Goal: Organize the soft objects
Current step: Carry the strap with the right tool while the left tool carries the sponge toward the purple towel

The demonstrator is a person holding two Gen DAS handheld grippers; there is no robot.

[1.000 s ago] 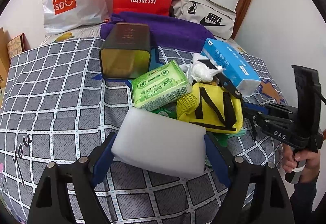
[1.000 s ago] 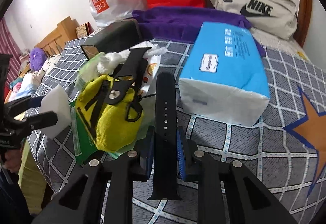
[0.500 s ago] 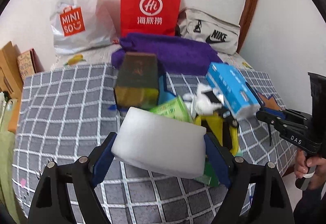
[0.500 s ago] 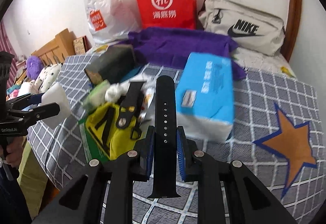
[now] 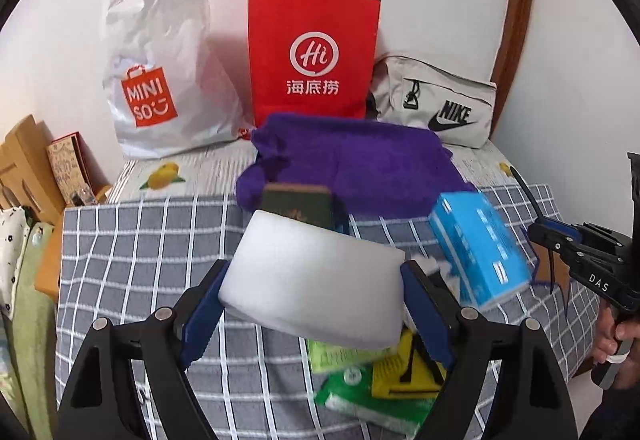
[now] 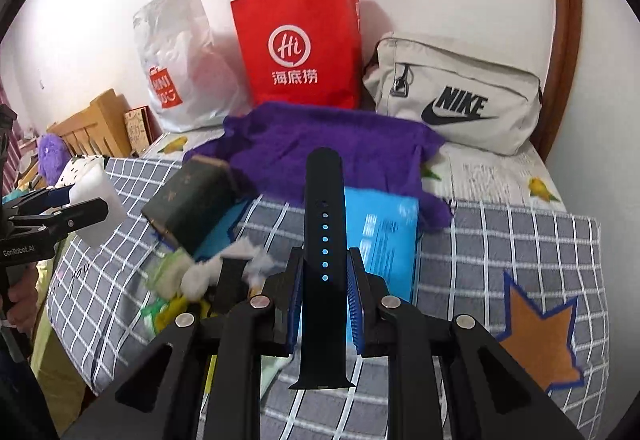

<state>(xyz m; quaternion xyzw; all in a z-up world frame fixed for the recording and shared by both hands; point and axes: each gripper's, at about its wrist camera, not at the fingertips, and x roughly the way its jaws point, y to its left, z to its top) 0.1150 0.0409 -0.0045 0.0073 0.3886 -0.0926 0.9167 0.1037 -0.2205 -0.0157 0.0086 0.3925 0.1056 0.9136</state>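
Your left claw (image 5: 316,304) is clamped across the ends of the white rectangular foam block (image 5: 316,280), held above the grey checked bed cover (image 5: 140,248), while your right claw (image 6: 323,304) pinches the black perforated rubber watch strap (image 6: 323,240) upright between its blue pads, over the light blue tissue pack (image 6: 384,236).

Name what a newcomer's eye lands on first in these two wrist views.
Probably the red paper bag with its white logo, standing against the wall between a white Miniso bag and a beige Nike pouch. Next, what fills each foreground: the left gripper clamped on a white foam block, the right gripper clamped on a black watch strap. Both are held above a cluttered grey checked bedspread.
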